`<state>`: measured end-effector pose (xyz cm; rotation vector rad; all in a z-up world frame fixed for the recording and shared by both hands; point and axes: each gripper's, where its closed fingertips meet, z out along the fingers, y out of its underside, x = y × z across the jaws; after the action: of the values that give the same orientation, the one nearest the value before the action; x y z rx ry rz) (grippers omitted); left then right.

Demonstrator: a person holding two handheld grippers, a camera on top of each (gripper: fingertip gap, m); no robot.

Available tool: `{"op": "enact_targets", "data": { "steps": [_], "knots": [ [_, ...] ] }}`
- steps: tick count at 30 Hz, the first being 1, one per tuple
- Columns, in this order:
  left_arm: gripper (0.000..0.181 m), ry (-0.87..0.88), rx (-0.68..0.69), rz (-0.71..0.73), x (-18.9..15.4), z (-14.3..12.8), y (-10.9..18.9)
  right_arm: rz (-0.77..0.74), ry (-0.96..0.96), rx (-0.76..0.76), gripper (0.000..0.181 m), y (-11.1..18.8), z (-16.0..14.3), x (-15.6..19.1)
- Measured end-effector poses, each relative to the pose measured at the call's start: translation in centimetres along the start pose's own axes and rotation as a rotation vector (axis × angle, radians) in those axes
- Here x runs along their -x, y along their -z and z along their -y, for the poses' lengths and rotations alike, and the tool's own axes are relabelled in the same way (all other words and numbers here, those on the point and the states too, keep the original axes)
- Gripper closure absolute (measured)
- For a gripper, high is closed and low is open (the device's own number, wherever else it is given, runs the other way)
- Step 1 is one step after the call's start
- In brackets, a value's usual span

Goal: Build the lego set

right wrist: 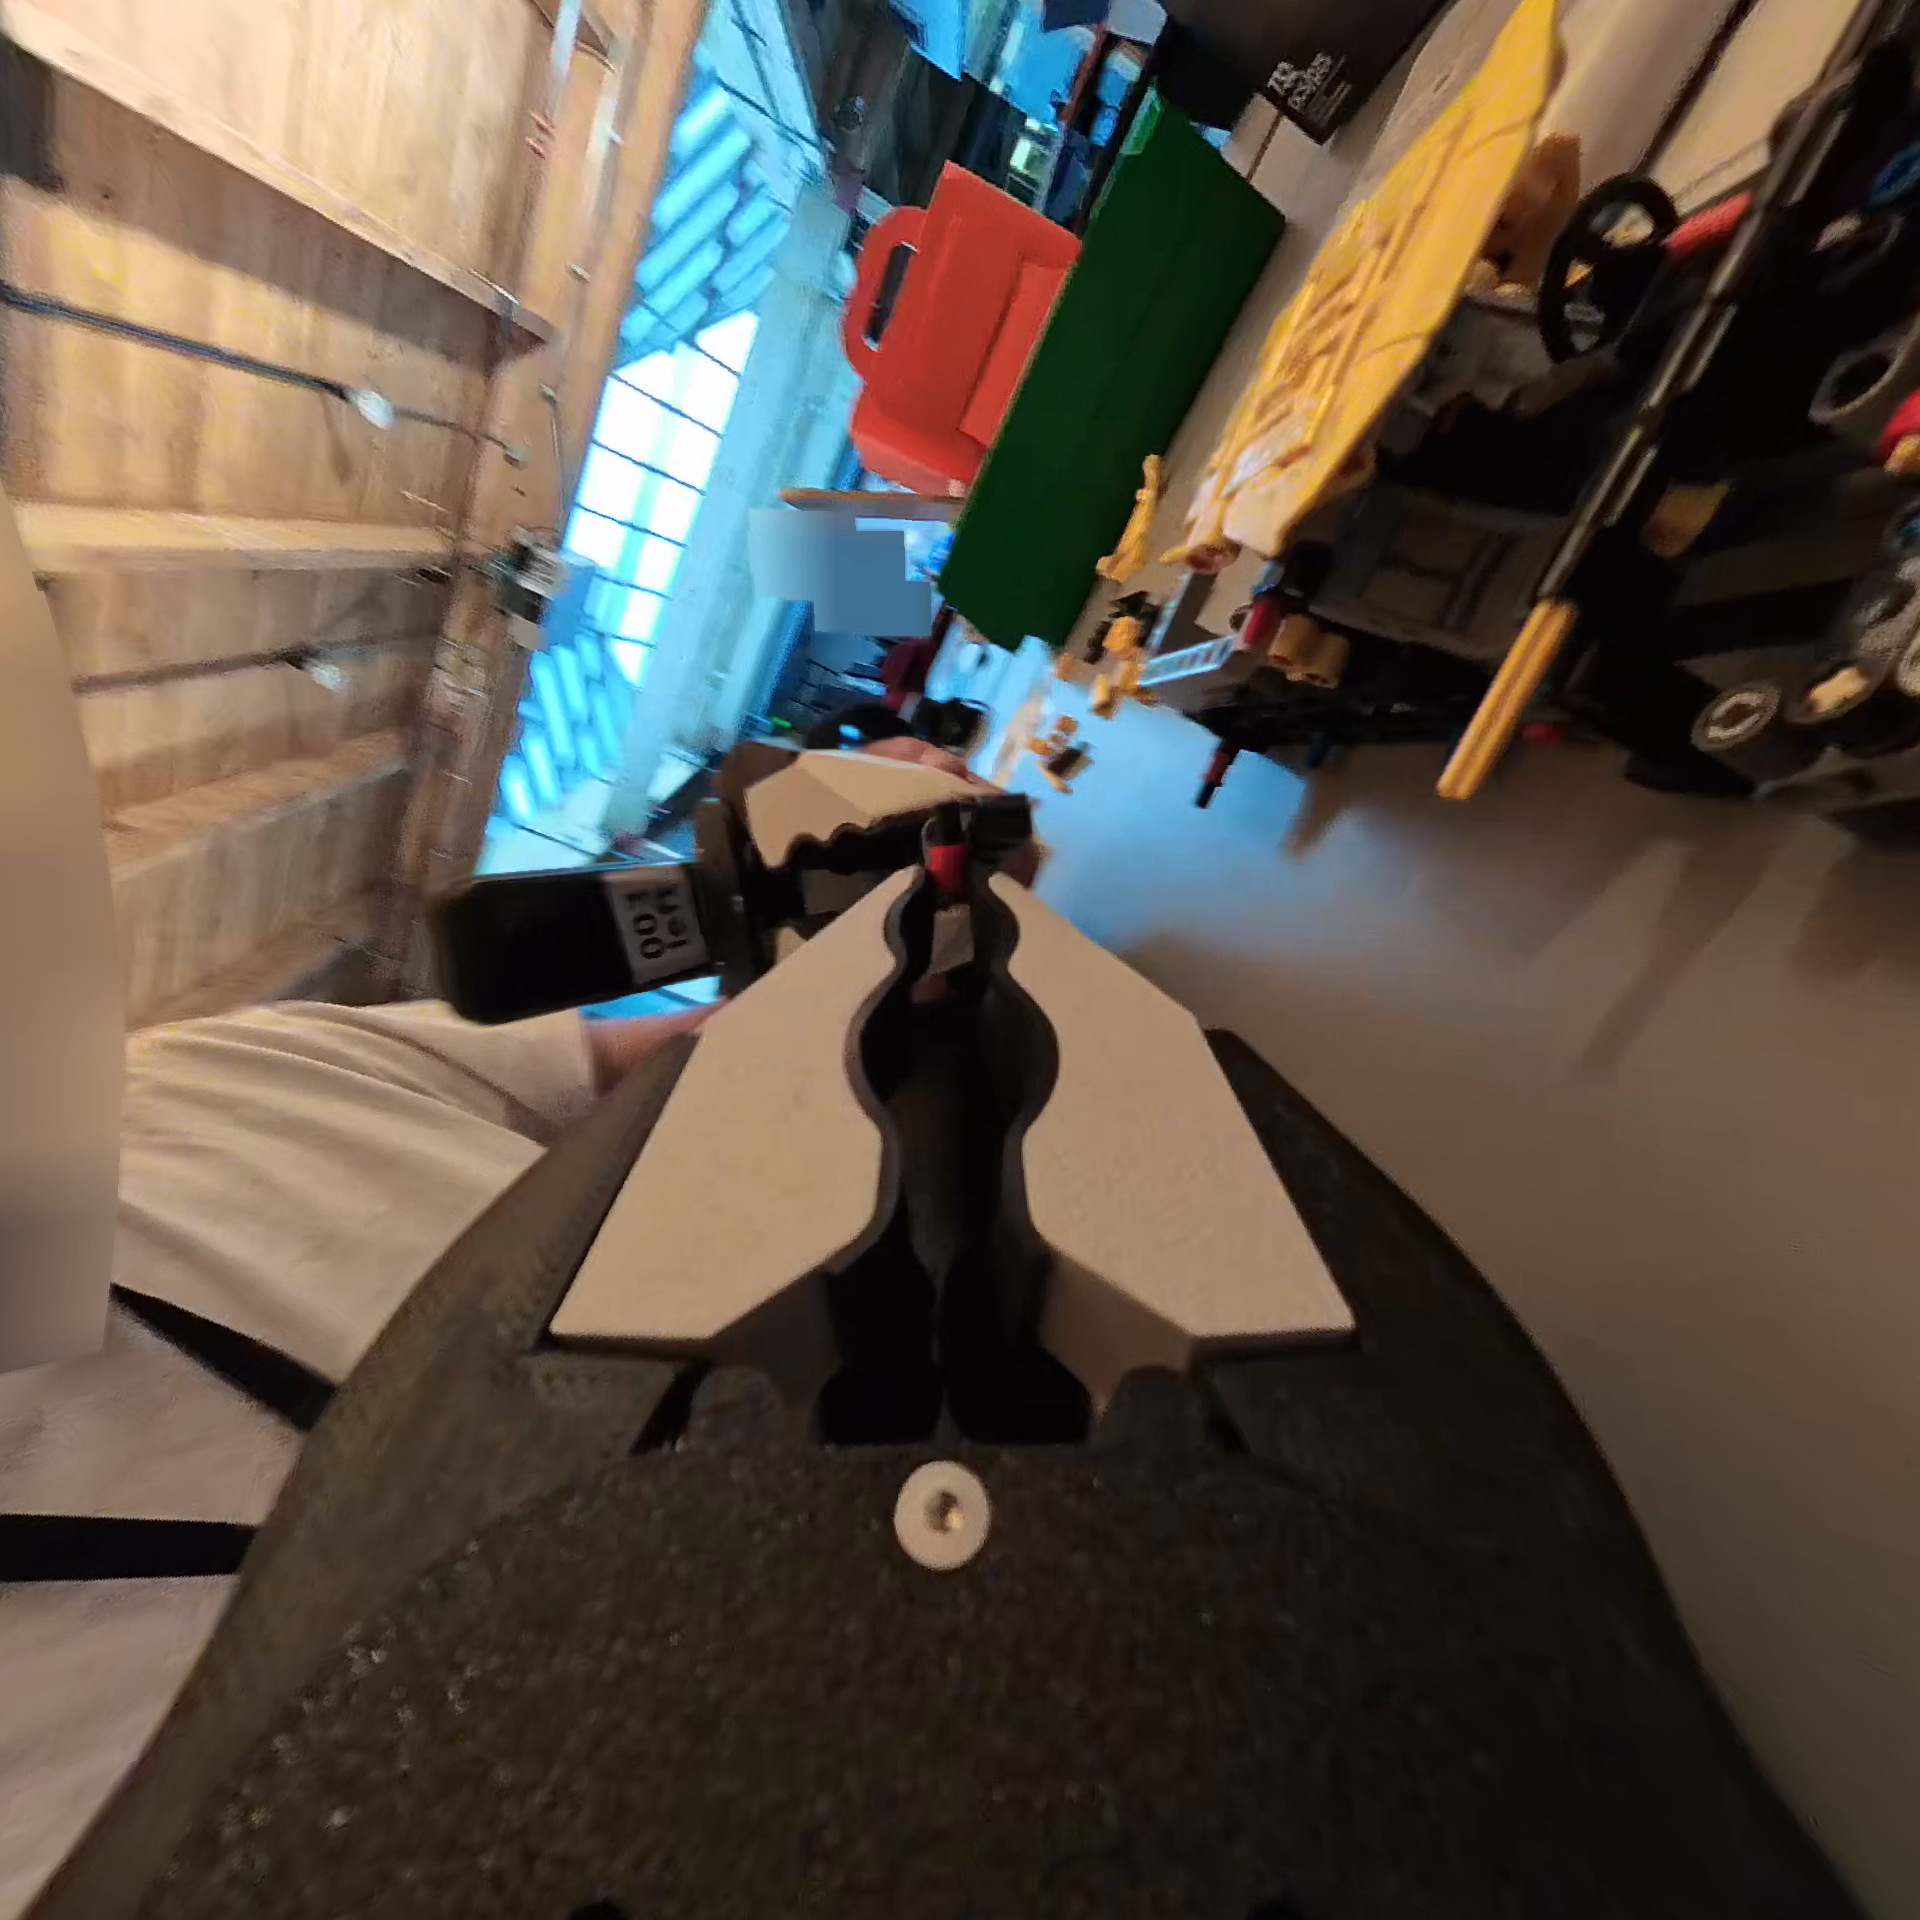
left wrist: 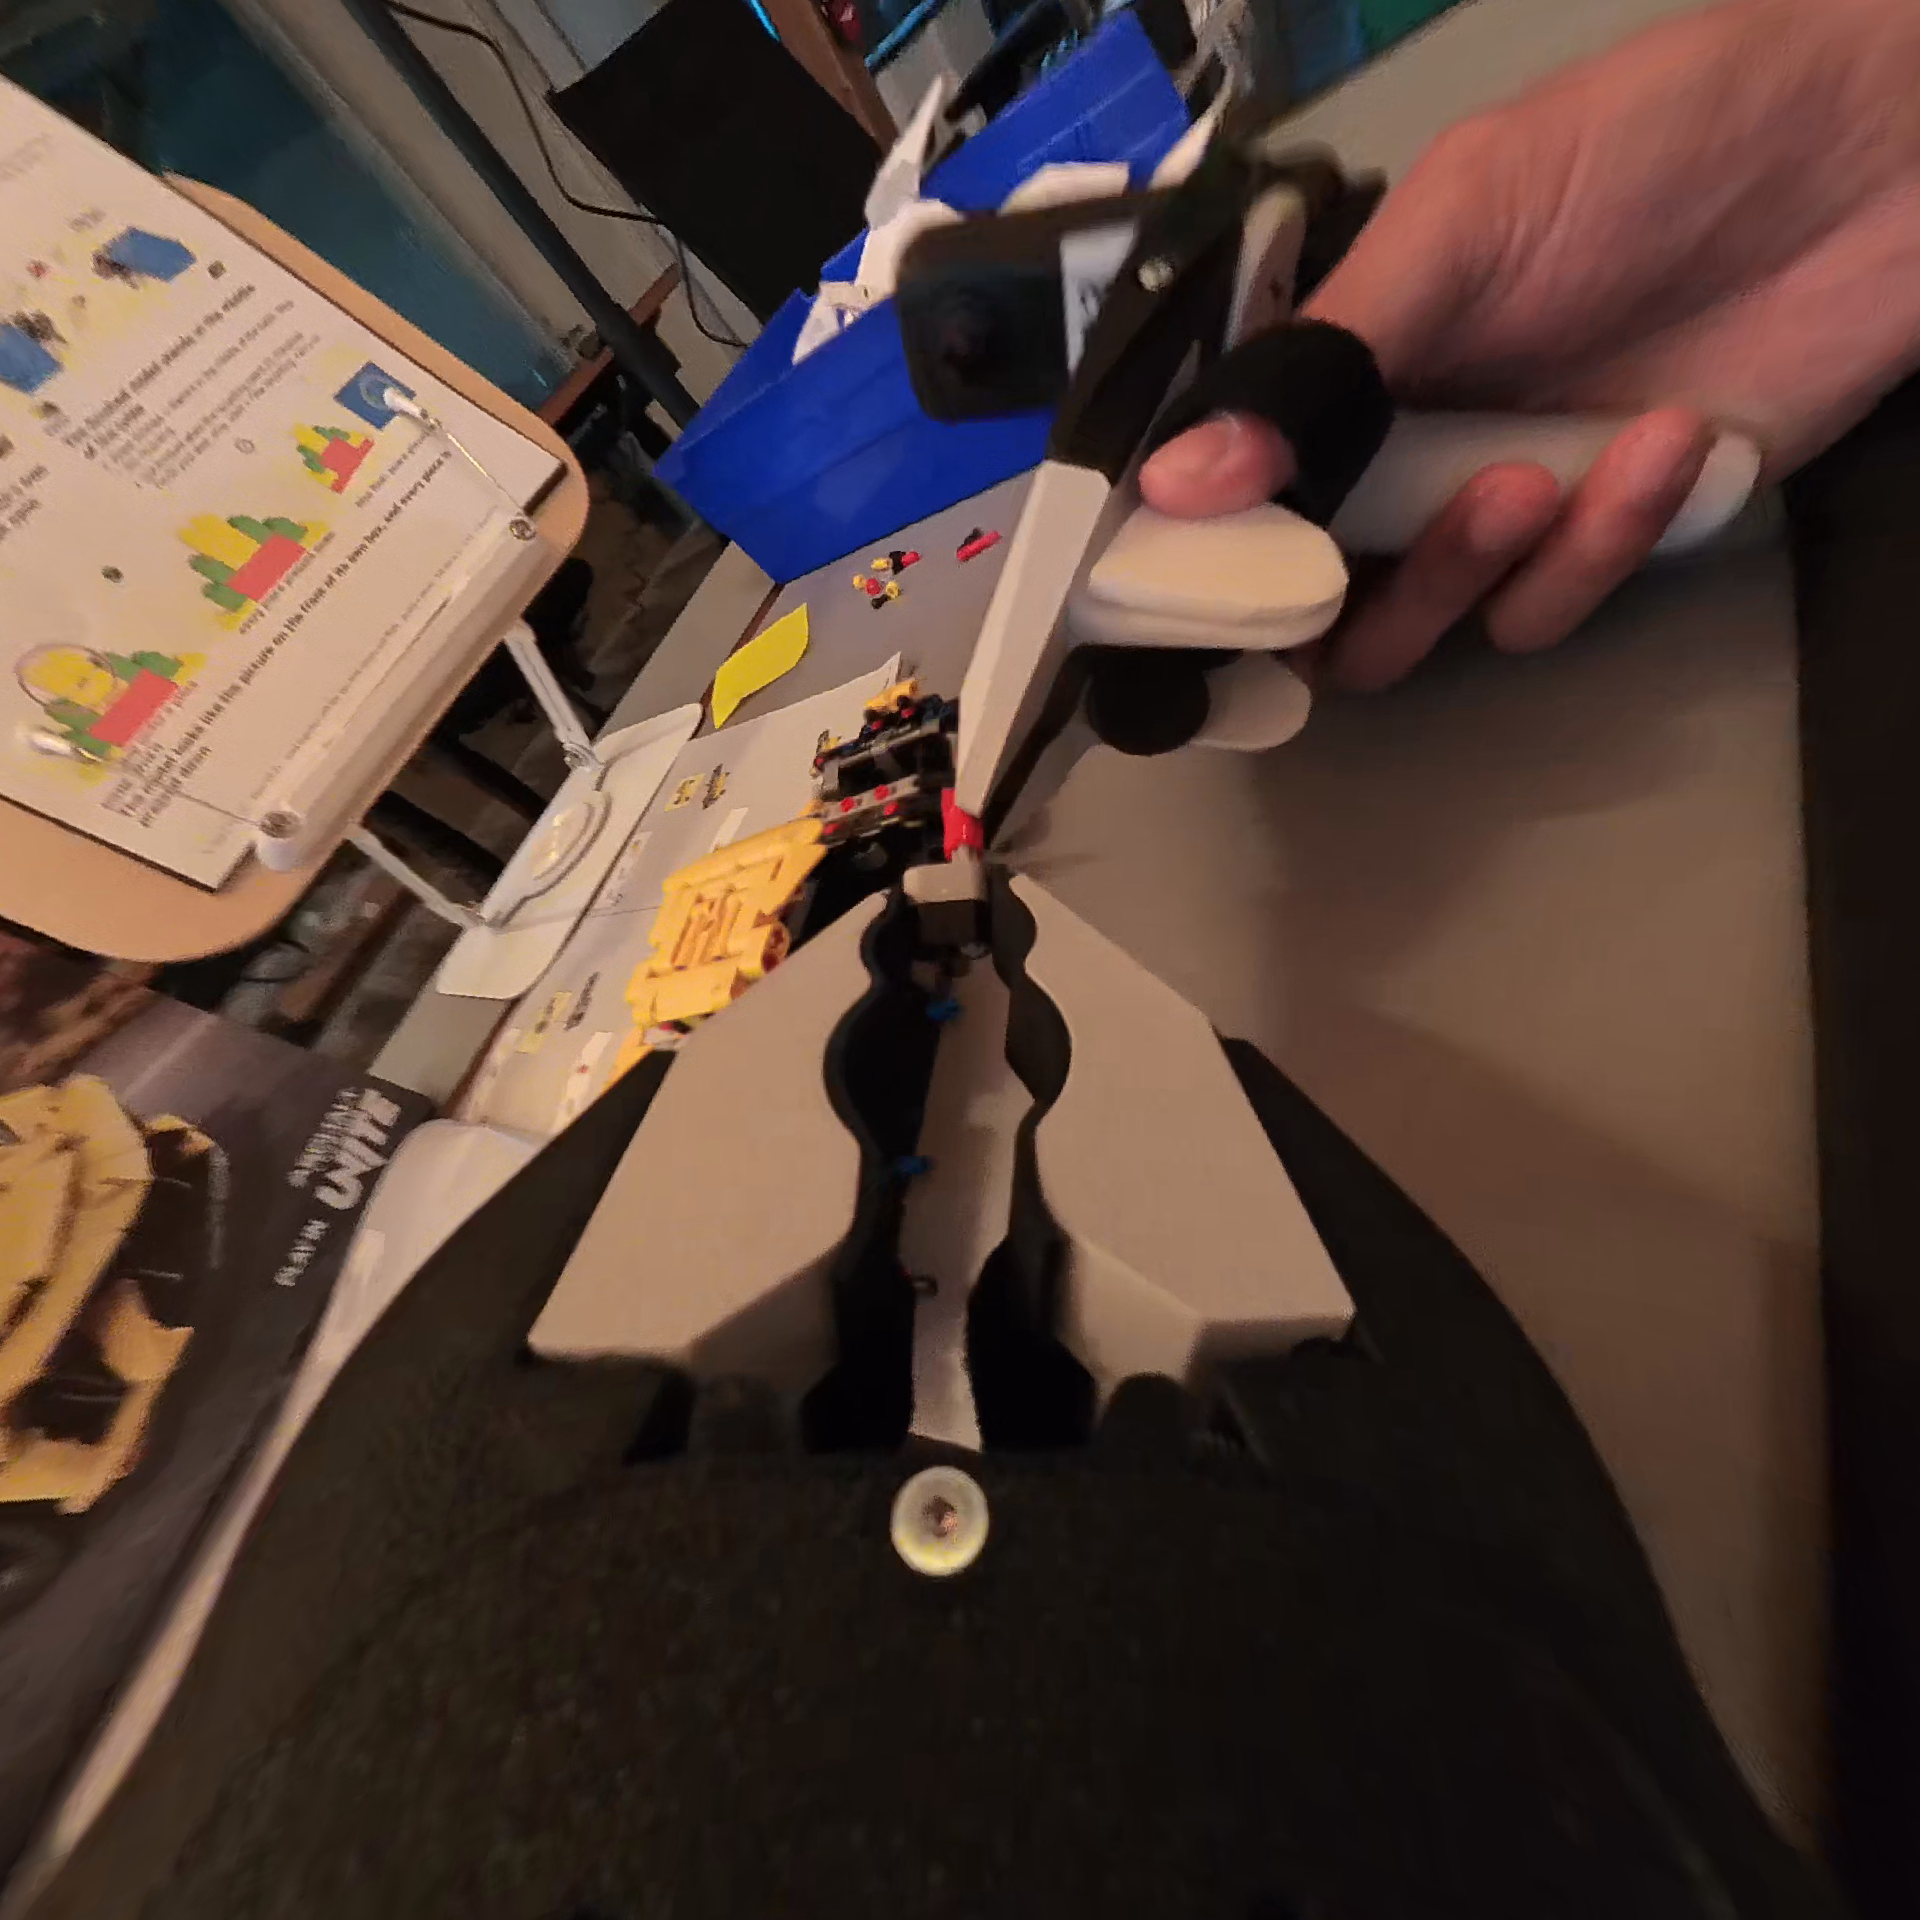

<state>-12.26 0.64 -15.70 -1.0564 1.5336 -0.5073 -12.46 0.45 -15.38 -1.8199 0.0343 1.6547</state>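
Observation:
A small red-and-grey piece (left wrist: 961,831) is held in the air between both grippers, tip to tip. My left gripper (left wrist: 951,883) is shut on its grey end. My right gripper (left wrist: 977,821), held by a hand, comes in from the upper right and meets the red part. In the right wrist view my right gripper (right wrist: 951,894) is shut on the piece (right wrist: 945,857), with my left gripper (right wrist: 966,826) just beyond. The yellow-and-black lego car model (left wrist: 883,769) stands on the grey table behind; it also shows in the right wrist view (right wrist: 1558,520).
A blue bin (left wrist: 883,416) stands at the back, with loose small pieces (left wrist: 883,582) and a yellow note (left wrist: 764,660) before it. An instruction sheet on a stand (left wrist: 239,499) and the set's box (left wrist: 156,1195) are at the left. A green bin (right wrist: 1112,395) and a red bin (right wrist: 956,332) stand beyond the model. Both grippers' tips are close together, under 4 cm apart. The yellow-and-black lego car model (left wrist: 883,769) is about 15 centimeters from both grippers' fingertips.

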Motion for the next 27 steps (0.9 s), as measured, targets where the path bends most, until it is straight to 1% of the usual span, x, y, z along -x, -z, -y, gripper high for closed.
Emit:
{"op": "enact_targets", "data": {
  "steps": [2, 3, 5, 8, 11, 13, 16, 20, 23, 27],
  "knots": [
    [0.167, -0.090, 0.040, 0.012, -0.4, -0.6, -0.2, -0.106, 0.110, 0.037, 0.175, 0.0, -0.3, -0.8],
    [0.166, -0.105, 0.055, 0.013, -0.4, -0.9, -0.3, -0.135, 0.136, 0.044, 0.175, 0.0, -0.4, -1.1],
    [0.167, -0.067, 0.071, 0.011, -0.2, -1.1, -0.4, -0.153, 0.146, 0.033, 0.175, -0.1, -0.2, -1.3],
    [0.166, 0.000, 0.083, 0.019, 0.4, -1.2, -0.7, -0.216, 0.228, 0.001, 0.174, -0.1, 0.5, -1.4],
    [0.166, 0.017, 0.112, 0.041, 1.0, -1.8, -0.8, -0.252, 0.310, -0.005, 0.160, -0.4, 0.7, -1.2],
    [0.166, 0.005, 0.146, 0.063, 1.3, -2.5, -0.8, -0.313, 0.349, -0.011, 0.155, -0.2, 0.8, -1.7],
    [0.166, -0.067, 0.194, 0.109, 1.5, -2.9, -0.9, -0.483, 0.489, -0.069, 0.146, -0.1, 1.9, -2.0],
    [0.166, -0.151, 0.224, 0.148, 1.3, -2.8, -1.0, -0.682, 0.636, -0.037, 0.142, -1.1, 1.5, -2.5],
    [0.166, -0.194, 0.241, 0.179, 1.5, -2.9, -0.9, -0.756, 0.679, -0.027, 0.141, -1.3, 1.5, -2.7],
    [0.166, -0.271, 0.278, 0.222, 1.4, -2.7, -1.0, -0.817, 0.661, -0.034, 0.135, -1.5, 1.3, -3.2]
  ]
}}
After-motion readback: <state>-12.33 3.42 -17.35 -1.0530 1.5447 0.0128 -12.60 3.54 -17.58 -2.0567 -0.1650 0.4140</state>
